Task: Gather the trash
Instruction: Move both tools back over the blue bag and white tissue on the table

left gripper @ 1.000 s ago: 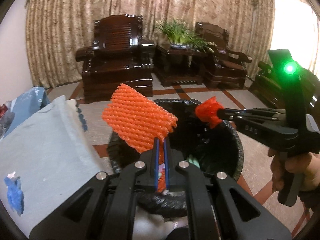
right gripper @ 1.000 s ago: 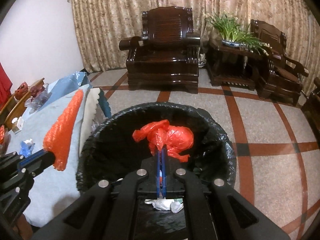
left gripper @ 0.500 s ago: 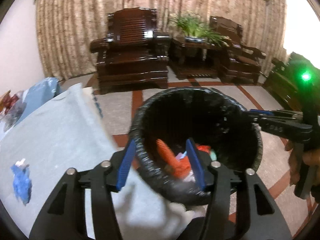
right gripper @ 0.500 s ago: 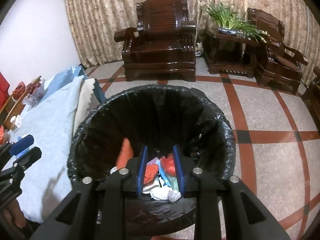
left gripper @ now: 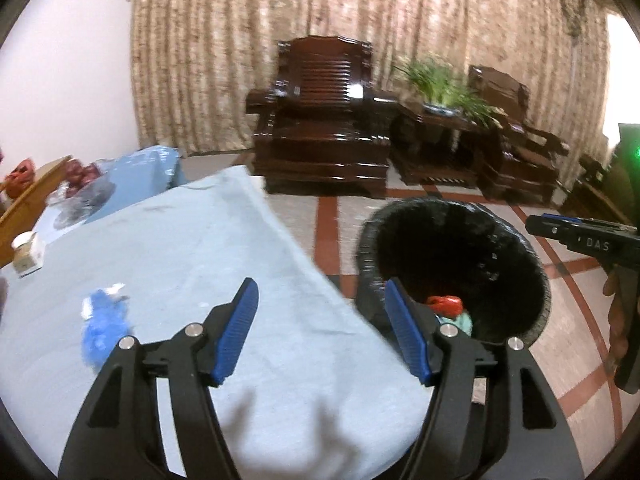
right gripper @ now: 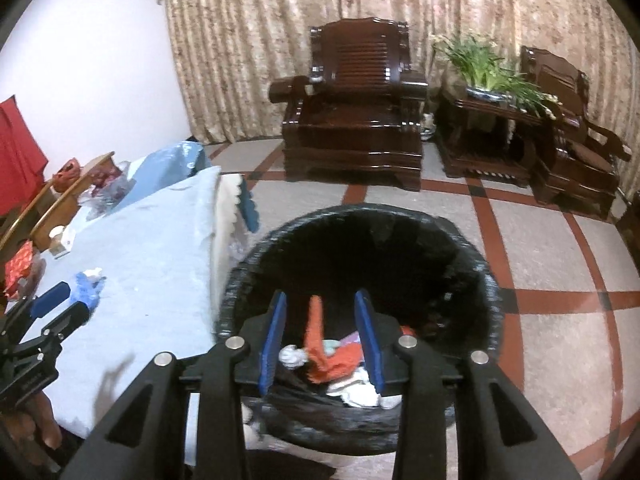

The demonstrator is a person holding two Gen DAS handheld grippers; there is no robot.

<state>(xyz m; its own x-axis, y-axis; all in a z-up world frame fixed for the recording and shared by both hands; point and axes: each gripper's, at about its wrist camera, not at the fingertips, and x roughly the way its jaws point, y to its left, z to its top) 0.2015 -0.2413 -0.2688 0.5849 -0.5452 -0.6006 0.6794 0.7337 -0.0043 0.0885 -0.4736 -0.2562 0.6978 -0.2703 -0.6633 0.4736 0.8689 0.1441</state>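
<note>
Tongs [left gripper: 320, 320] [right gripper: 320, 320] gape empty beside trash bin [right gripper: 472, 264].

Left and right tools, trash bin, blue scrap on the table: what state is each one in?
Left tool: open, empty, over the table edge.
Right tool: open, empty, above the bin.
Black-lined round trash bin: open, holding orange and white trash.
Crumpled blue scrap: lying on the light blue tablecloth.

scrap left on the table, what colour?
Blue, with a bit of white: the scrap shows best in the left wrist view.
</note>
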